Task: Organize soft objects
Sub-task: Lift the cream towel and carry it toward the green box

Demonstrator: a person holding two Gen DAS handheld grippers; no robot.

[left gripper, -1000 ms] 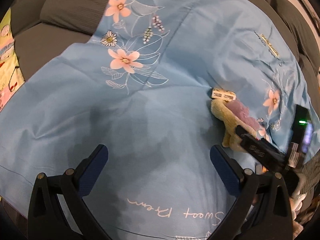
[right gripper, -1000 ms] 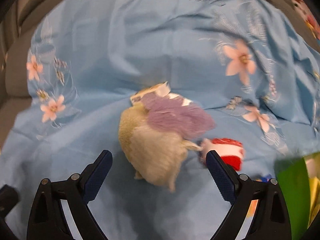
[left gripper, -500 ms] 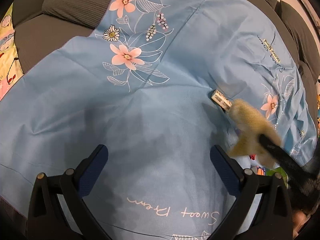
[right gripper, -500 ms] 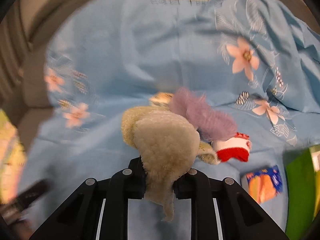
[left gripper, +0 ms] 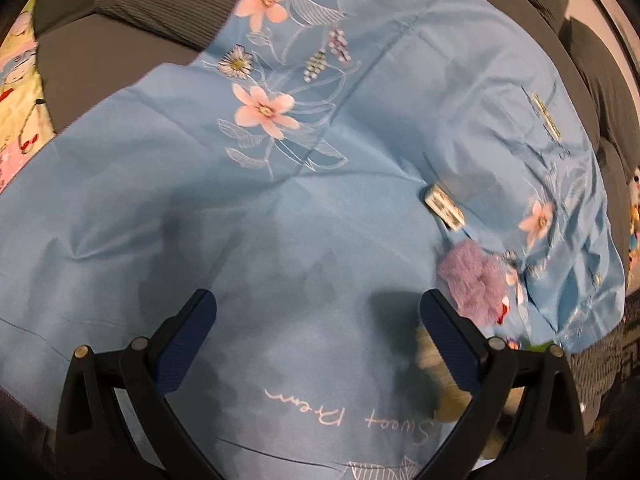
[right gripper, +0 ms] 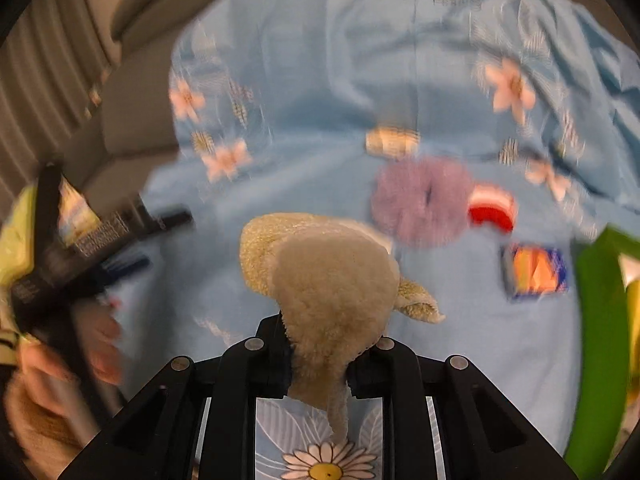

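Now I see a fluffy cream plush piece [right gripper: 332, 276], lumpy and thick-piled, pinched between the nearly closed fingers of my right gripper [right gripper: 318, 368] and hanging over the blue floral sheet [right gripper: 460, 320]. Only that view shows the grip; beyond the fingers lies a purple scrunchie [right gripper: 424, 200]. My left gripper [left gripper: 316, 320] stands spread wide over bare sheet [left gripper: 280, 220], touching nothing, scrunchie [left gripper: 472, 280] just past its right finger.

The right hand-held gripper [right gripper: 318, 376], wide open a second ago, has been closed on the fluffy cream plush cloth [right gripper: 324, 276], which has been lifted off the fuzzy purple scrunchie [right gripper: 424, 200]. The scrunchie is now left uncovered at centre right of the frame.
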